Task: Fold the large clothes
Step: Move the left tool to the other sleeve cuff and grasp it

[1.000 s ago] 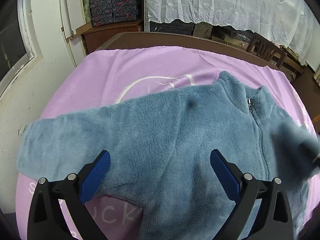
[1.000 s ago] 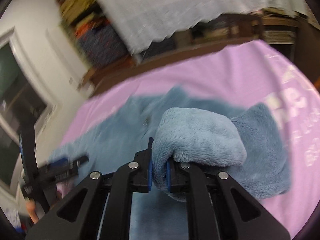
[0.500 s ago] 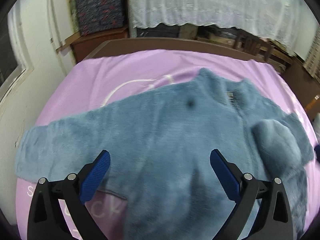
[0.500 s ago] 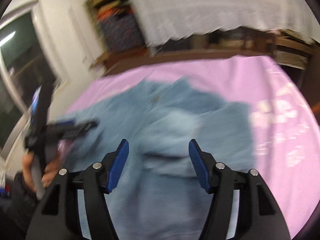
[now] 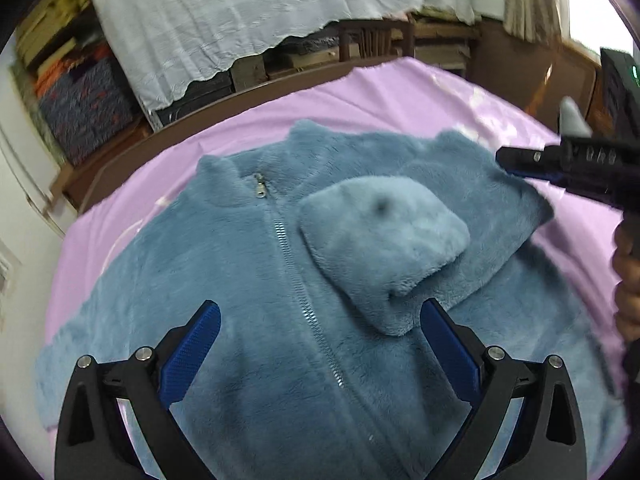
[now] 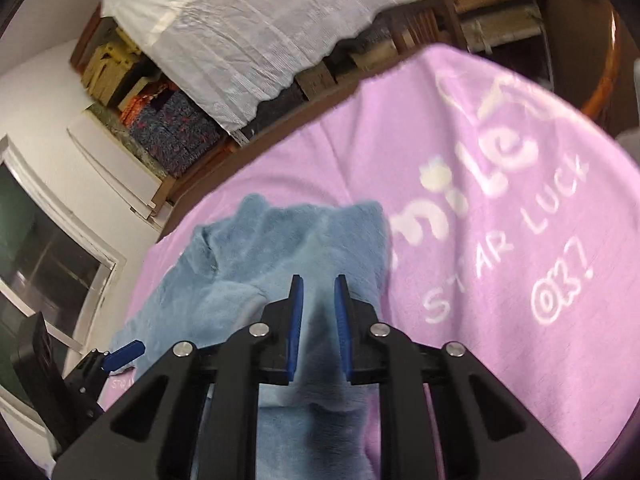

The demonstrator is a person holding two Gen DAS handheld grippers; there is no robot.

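Note:
A blue fleece zip jacket (image 5: 256,280) lies front up on the purple cloth (image 5: 380,96). Its right sleeve (image 5: 384,248) is folded in across the chest. My left gripper (image 5: 320,332) hovers open above the jacket's lower front, touching nothing. My right gripper (image 6: 318,312) is above the jacket's right edge (image 6: 320,240), its jaws narrowed with a fold of blue fleece between the pads; it also shows in the left wrist view (image 5: 520,160) at the jacket's right shoulder.
The purple cloth with white lettering (image 6: 500,220) covers a wooden table (image 5: 120,160). A shelf under a white lace cover (image 5: 260,12) stands behind. A white wall and a window (image 6: 40,240) are at the left.
My right gripper let go of the sleeve, leaving it folded on the chest, moved right and narrowed over the jacket's edge. My left gripper swung right over the jacket's zip.

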